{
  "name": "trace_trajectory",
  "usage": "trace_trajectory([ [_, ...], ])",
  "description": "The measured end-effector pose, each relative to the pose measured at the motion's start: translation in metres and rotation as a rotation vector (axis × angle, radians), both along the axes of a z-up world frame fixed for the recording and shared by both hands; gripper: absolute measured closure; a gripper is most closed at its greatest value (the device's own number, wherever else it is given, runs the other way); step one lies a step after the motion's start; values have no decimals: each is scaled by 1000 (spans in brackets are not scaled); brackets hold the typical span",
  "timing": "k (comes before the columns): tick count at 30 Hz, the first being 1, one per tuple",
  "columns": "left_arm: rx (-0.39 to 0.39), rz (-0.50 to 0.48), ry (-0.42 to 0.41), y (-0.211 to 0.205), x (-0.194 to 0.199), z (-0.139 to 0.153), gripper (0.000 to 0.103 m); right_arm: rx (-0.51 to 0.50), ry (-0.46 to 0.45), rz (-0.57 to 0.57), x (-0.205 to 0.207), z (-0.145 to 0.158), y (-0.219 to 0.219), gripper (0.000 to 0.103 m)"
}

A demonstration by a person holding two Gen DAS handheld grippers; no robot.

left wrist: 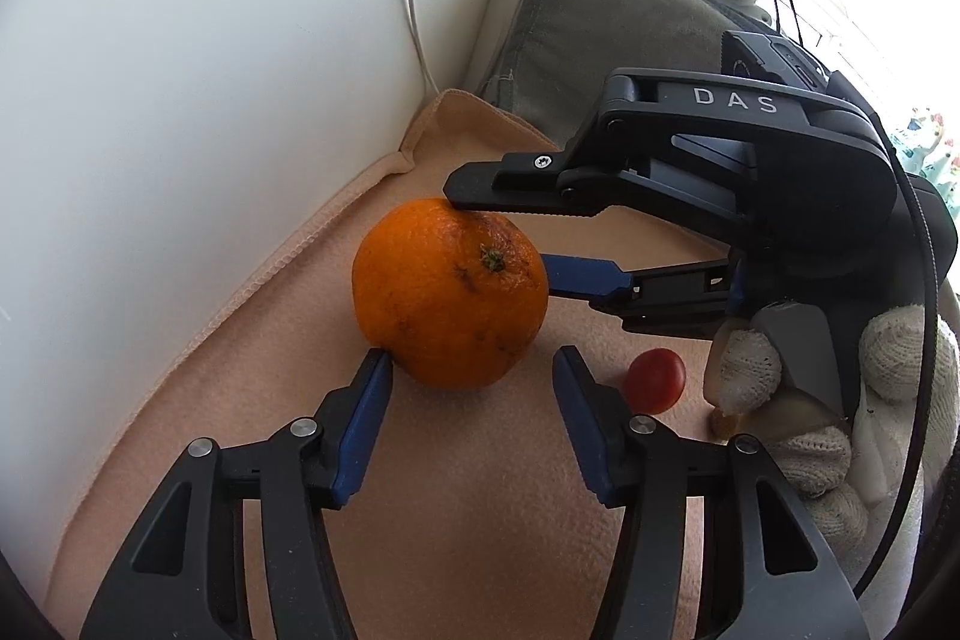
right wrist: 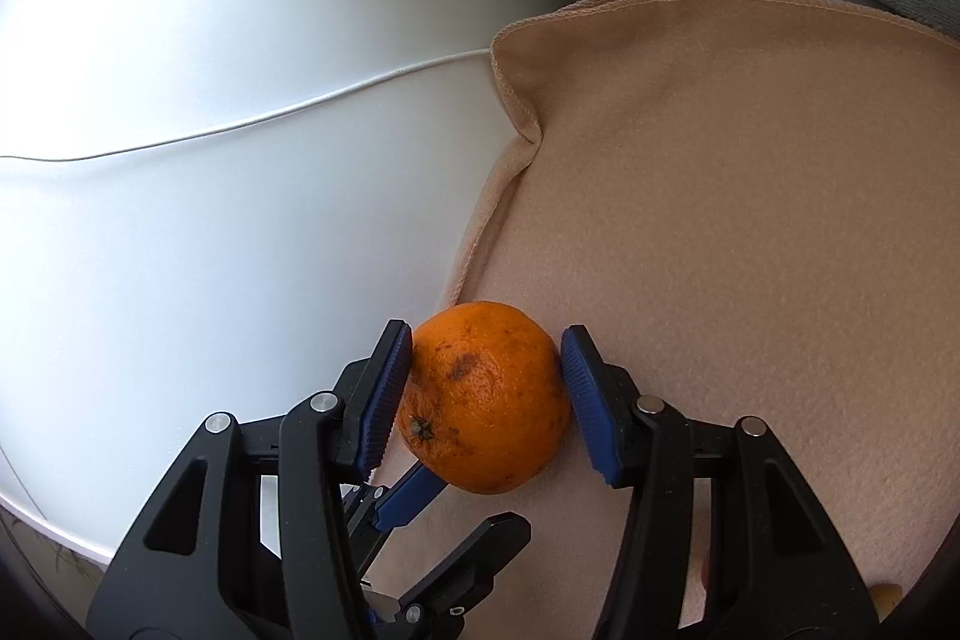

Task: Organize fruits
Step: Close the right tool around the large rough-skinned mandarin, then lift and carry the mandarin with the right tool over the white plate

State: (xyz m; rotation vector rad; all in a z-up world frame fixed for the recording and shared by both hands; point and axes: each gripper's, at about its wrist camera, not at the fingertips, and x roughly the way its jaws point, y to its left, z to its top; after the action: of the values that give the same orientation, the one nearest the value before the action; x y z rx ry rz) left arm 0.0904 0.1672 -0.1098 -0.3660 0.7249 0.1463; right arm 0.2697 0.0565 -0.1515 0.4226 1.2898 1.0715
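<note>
**A:** Orange [right wrist: 485,397] first: where is it, and who has it?

**B:** It sits on the peach cloth [right wrist: 750,196], close to the cloth's hemmed edge beside the white surface [right wrist: 210,160]. My right gripper [right wrist: 480,400] is round it, half open, blue pads pressed on opposite flanks, stem end turned toward my left pad. My left gripper [left wrist: 471,370] is also half open but holds nothing; one pad tip just meets the fruit's lower side, the other stands clear.

**A:** How do you reckon it'll handle?

**B:** Light, I'd judge, and firm with a little give. The peel looks dimpled and a bit weathered, with brown scuffs, so the ribbed pads should bite well. Squeeze hard and I'd bruise it. It's round, so it'll roll if let go carelessly.

**A:** Best place to hold?

**B:** Across the widest middle, as my right pads do now, away from the stem.

**A:** Anything else nearby?

**B:** A small red fruit [left wrist: 655,379] lies close by, near my gloved hand [left wrist: 798,400].
</note>
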Motion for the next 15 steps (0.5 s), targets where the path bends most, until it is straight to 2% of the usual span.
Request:
trace_trajectory([
  [2, 16, 6, 8, -5, -6, -4, 49, -6, -15, 17, -7, -1, 2, 48],
  [7, 1, -1, 32, -11, -16, -13, 50, -60, -70, 27, -25, 1, -3, 49],
  [11, 13, -1, 23, -16, -27, -8, 50, -44, -74, 20, -30, -2, -6, 49],
  [15, 21, -15, 3, -22, -25, -3, 50, -35, -117, 18, -37, 18, -13, 49],
])
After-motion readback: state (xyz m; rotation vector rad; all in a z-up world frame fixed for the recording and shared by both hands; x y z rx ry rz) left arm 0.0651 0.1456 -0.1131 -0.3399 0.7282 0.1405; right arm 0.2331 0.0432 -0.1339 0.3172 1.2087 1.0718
